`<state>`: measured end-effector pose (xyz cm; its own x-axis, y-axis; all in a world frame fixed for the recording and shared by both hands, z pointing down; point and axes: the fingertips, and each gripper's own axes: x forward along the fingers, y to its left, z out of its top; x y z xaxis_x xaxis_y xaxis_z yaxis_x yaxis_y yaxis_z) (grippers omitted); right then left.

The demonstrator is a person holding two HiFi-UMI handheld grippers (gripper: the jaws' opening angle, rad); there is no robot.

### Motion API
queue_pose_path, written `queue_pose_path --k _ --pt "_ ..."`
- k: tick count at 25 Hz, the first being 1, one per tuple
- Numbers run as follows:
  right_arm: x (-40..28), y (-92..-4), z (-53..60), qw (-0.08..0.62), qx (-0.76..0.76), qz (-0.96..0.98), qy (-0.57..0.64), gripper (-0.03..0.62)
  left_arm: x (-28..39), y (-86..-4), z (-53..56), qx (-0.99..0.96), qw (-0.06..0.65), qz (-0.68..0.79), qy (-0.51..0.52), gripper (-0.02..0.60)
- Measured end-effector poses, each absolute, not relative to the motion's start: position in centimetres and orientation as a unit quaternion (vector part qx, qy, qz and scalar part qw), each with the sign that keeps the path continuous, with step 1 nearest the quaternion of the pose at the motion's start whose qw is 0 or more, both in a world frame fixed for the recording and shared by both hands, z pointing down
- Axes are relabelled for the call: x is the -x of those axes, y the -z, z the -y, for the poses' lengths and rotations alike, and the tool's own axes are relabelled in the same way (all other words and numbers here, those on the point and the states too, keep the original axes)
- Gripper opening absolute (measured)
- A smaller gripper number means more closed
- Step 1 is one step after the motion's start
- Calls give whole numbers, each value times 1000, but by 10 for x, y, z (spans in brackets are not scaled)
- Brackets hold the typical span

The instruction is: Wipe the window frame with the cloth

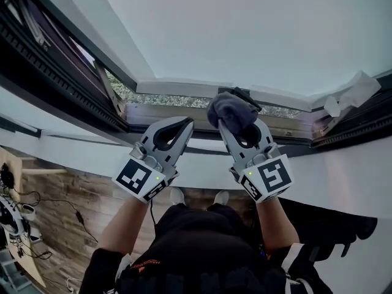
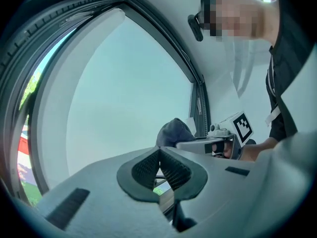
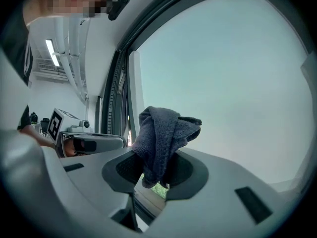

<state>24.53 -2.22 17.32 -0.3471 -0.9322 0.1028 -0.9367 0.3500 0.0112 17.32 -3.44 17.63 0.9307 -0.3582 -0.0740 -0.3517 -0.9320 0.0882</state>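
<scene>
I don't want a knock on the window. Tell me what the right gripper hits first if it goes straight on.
The cloth clamped in the right gripper bulges past its fingers and leads. It would probably press the window frame, or the pane beside it; depth is unclear.

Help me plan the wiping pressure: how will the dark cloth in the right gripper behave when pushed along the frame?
Probably floppy: the cloth bunches in loose folds above the right gripper. Likely light, since a small pinch holds it. Its knitted texture should drag, not slide, on the window frame.
</scene>
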Motion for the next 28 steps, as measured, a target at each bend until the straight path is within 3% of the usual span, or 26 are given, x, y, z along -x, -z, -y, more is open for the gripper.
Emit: queue_pose_path --k 13,28 --pt "-297 -148 -6 28 -601 799 -15 110 -227 -152 12 -989 28 137 50 20" --pt "-313 -149 -31 21 -604 797 -25 110 -244 -157 -11 -990 37 132 34 20"
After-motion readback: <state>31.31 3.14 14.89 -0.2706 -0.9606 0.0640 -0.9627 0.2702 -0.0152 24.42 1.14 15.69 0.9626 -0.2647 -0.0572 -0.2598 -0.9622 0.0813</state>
